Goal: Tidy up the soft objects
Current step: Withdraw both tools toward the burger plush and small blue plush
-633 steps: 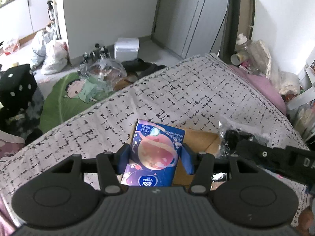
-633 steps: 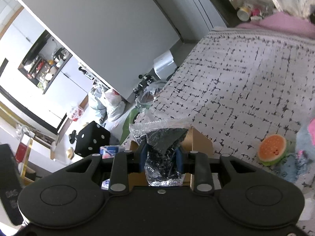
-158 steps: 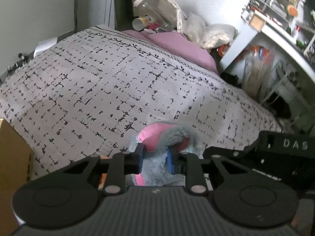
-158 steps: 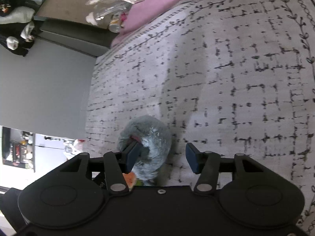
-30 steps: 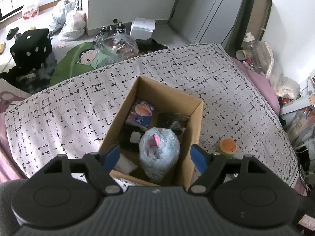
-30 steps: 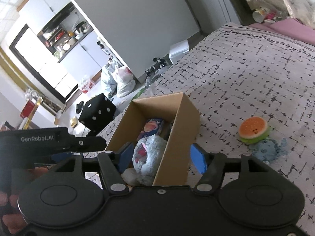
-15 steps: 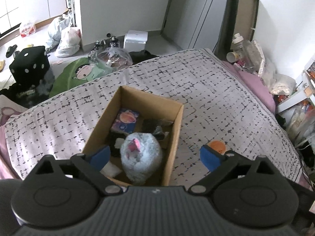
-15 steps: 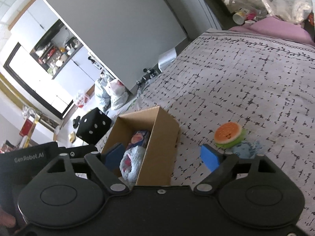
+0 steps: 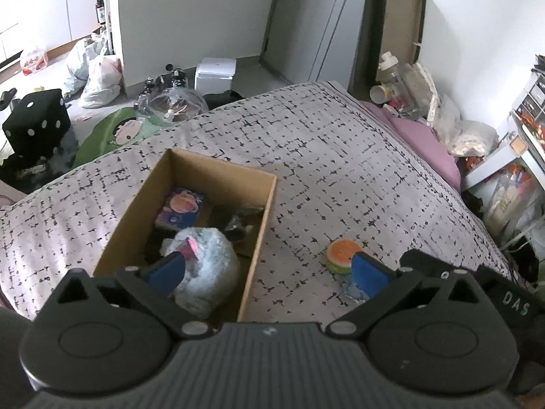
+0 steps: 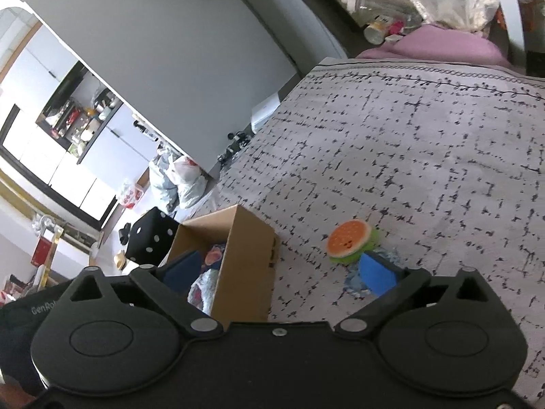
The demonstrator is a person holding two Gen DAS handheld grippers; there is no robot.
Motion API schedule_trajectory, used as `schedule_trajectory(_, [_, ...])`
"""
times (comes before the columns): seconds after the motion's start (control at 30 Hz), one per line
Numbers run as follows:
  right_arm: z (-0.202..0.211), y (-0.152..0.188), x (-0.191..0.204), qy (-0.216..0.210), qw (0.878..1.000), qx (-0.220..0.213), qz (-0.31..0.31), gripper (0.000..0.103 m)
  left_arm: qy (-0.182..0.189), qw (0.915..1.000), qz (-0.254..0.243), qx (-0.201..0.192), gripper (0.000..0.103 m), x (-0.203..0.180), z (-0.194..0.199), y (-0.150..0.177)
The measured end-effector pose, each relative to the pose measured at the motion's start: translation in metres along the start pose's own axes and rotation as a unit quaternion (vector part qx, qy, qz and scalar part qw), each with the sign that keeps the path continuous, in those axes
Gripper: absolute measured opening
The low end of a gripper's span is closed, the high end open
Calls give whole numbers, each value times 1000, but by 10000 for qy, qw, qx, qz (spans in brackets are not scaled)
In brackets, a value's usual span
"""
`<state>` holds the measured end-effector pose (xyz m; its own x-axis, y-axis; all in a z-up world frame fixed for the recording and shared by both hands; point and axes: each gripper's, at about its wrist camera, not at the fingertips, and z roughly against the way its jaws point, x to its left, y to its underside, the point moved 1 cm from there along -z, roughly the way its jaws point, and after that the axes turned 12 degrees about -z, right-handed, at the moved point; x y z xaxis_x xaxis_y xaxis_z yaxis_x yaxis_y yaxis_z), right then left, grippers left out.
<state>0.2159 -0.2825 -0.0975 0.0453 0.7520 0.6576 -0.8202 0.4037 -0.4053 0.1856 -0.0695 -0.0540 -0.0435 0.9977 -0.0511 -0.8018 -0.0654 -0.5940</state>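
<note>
Plush toy (image 9: 204,266) (grey) lies inside cardboard box (image 9: 259,218).

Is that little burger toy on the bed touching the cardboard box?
Apart. The right wrist view shows a clear strip of patterned bedspread between the burger toy and the cardboard box.

Black dice cube (image 9: 35,121), white bags (image 9: 97,76) on floor.

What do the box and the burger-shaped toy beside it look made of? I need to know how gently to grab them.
Box: plain brown corrugated cardboard, matte, with stiff straight walls and raw edges. Burger-shaped toy: probably soft foam or plush, matte orange top over a green layer, rounded edges; the pictures alone cannot settle which.
</note>
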Motion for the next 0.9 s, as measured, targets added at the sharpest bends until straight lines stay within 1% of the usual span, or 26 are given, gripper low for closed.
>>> schedule_trajectory(0.17, [-1,-8,-15,132,9997,7,-208,103,29,10000,-5,-4,103,-7,-6,3])
schedule_trajectory(0.3, [0,-13,-25,169,9993,-15,-335,103,136,9999,-29,27,103,-14,-12,2])
schedule_trajectory(0.43, [2,-18,-34,249,9990,-3,-369,103,13,9996,-261,93,103,-29,-20,-2])
schedule_trajectory(0.6, [4,-27,-51,376,9972,-116,-643,103,41,9994,-255,245,103,-39,-34,-4])
schedule_trajectory(0.7, [3,-30,-60,432,9958,-126,-793,103,59,9990,-341,290,103,-45,-42,-4])
schedule_trajectory(0.8, [0,-32,-69,423,9941,-95,-992,103,61,9986,-441,293,103,-51,-48,-4])
schedule_trajectory(0.9, [-3,-33,-73,427,9928,-114,-1116,102,43,9987,-410,283,102,-53,-55,-5])
